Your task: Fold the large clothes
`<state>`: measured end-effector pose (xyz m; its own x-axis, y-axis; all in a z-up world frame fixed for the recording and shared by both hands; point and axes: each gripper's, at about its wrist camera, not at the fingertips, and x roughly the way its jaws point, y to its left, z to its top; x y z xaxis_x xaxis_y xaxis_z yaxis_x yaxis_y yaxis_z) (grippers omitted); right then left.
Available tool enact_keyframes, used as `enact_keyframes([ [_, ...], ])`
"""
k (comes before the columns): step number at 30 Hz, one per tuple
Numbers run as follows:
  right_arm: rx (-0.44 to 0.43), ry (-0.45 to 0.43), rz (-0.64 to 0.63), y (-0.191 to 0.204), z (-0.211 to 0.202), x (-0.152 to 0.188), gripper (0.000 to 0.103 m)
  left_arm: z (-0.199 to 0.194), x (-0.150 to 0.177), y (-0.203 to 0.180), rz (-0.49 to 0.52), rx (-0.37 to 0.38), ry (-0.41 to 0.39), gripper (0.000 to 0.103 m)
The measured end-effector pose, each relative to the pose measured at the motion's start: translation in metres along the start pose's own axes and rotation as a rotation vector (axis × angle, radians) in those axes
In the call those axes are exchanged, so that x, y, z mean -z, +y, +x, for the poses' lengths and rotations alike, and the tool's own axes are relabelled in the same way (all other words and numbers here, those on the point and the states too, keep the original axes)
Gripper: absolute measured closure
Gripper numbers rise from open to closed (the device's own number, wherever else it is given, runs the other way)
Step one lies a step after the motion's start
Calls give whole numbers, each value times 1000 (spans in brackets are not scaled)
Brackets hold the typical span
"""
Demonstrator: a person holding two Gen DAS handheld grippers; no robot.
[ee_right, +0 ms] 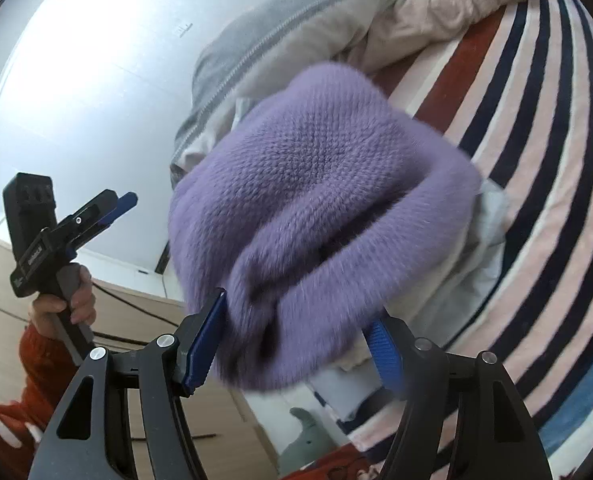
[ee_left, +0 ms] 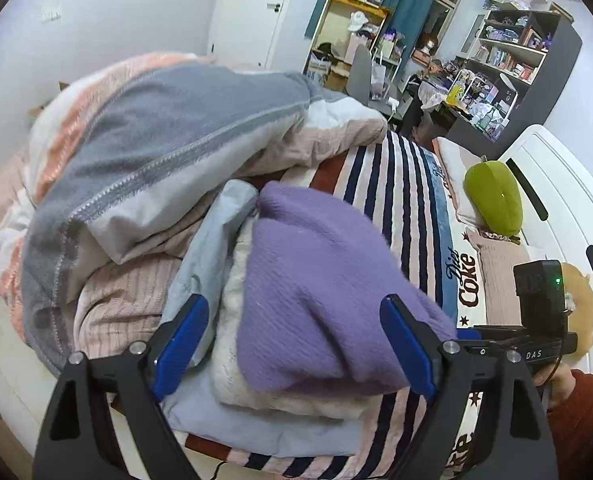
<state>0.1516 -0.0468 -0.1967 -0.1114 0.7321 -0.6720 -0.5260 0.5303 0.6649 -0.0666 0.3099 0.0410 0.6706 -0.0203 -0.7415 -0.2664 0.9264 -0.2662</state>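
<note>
A folded purple knit sweater (ee_left: 316,280) lies on top of a stack with a white fluffy garment (ee_left: 232,376) and a pale blue garment (ee_left: 256,428) on the striped bed. My left gripper (ee_left: 296,344) is open, its blue pads wide apart just before the stack. The right gripper's body (ee_left: 536,320) shows at the stack's right side. In the right wrist view the purple sweater (ee_right: 320,200) fills the middle. My right gripper (ee_right: 296,344) is open with its jaws on both sides of the sweater's near fold. The left gripper (ee_right: 124,200) shows far left, held up off the clothes.
A heap of grey, pink and white quilts (ee_left: 136,152) lies behind the stack. The striped Coke blanket (ee_left: 408,208) covers the bed. A green plush (ee_left: 496,196) and pillows lie by the white headboard (ee_left: 568,208). Shelves and a cluttered desk (ee_left: 476,92) stand beyond. Wooden floor (ee_right: 216,420) lies beside the bed.
</note>
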Motion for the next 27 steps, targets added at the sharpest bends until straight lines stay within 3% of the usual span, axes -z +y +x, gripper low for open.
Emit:
enact_keyframes([
  [7, 48, -100, -85, -11, -63, 32, 39, -32, 21, -83, 86, -70, -152, 17],
  [11, 79, -179, -105, -25, -92, 60, 39, -33, 44, -132, 163, -48, -237, 9],
  [15, 206, -304, -175, -25, -129, 97, 39, -20, 82, -177, 249, -27, -344, 9],
  [17, 293, -403, -230, -28, -144, 126, 37, -6, 108, -197, 285, -14, -411, 2],
  [20, 373, -538, -297, -38, -152, 168, 27, 22, 147, -218, 322, 22, -498, 1],
  [24, 490, -704, -340, -61, -145, 228, 23, 65, 193, -237, 352, 78, -573, 1],
  [27, 532, -778, -362, -70, -138, 253, 0, 89, 220, -246, 367, 95, -626, 1],
])
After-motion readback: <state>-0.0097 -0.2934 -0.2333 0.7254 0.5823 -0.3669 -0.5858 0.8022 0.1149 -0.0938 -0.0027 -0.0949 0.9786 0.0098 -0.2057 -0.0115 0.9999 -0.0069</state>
